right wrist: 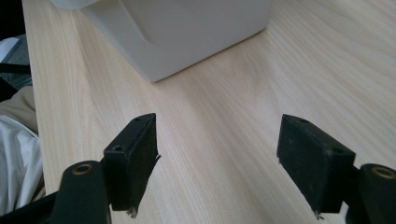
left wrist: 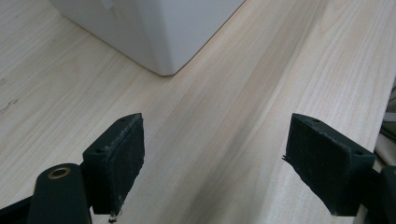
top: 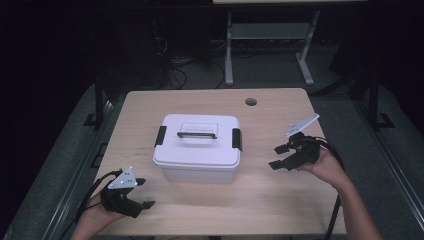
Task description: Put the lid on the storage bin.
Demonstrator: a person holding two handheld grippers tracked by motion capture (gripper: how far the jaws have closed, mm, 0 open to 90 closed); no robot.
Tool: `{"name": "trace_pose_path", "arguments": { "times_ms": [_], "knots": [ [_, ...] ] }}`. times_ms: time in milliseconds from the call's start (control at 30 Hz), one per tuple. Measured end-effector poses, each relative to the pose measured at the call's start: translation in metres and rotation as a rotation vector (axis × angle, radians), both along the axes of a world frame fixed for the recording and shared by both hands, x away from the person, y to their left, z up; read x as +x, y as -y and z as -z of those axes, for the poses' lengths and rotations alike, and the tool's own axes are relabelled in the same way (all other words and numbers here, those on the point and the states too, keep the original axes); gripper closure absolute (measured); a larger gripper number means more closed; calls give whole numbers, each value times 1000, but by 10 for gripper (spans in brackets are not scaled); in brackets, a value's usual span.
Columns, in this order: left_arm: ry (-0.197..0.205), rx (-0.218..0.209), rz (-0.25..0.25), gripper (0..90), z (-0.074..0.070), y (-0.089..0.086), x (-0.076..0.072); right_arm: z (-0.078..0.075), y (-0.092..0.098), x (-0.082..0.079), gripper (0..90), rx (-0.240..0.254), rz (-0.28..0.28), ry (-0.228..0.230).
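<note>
So the wooden table takes up most of the high view, light grain, with a small round hole up around 1 o'clock near the far edge; sitting pretty much dead centre is a white storage box with its lid on, a clear handle lying flat on top and a black latch on each short side; the left gripper is down at about 7 o'clock, held in a hand, jaws wide apart with nothing between them, pointing toward the box's near corner but well clear of it; the right gripper is out at 3 o'clock, jaws also spread and empty, aimed at the box's side, near it but not touching; both gripper views just show bare wood between the black pads and a white box corner up top
</note>
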State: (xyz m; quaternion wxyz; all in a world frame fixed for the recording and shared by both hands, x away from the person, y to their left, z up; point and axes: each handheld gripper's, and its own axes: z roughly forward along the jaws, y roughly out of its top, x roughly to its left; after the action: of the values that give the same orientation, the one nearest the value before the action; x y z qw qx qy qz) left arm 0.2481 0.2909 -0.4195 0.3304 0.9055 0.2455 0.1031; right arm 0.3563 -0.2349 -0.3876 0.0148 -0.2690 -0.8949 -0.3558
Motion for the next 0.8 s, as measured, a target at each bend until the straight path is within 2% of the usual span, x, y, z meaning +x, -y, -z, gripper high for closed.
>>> {"name": "trace_pose_path", "arguments": {
  "times_ms": [300, 800],
  "knots": [
    [-7, 5, 2, 197, 2, 1, 0, 9, 7, -5, 282, 10, 14, -17],
    [-4, 8, 0, 196, 1, 0, -1, 20, 15, -16, 282, 28, 23, -20]
  ]
}}
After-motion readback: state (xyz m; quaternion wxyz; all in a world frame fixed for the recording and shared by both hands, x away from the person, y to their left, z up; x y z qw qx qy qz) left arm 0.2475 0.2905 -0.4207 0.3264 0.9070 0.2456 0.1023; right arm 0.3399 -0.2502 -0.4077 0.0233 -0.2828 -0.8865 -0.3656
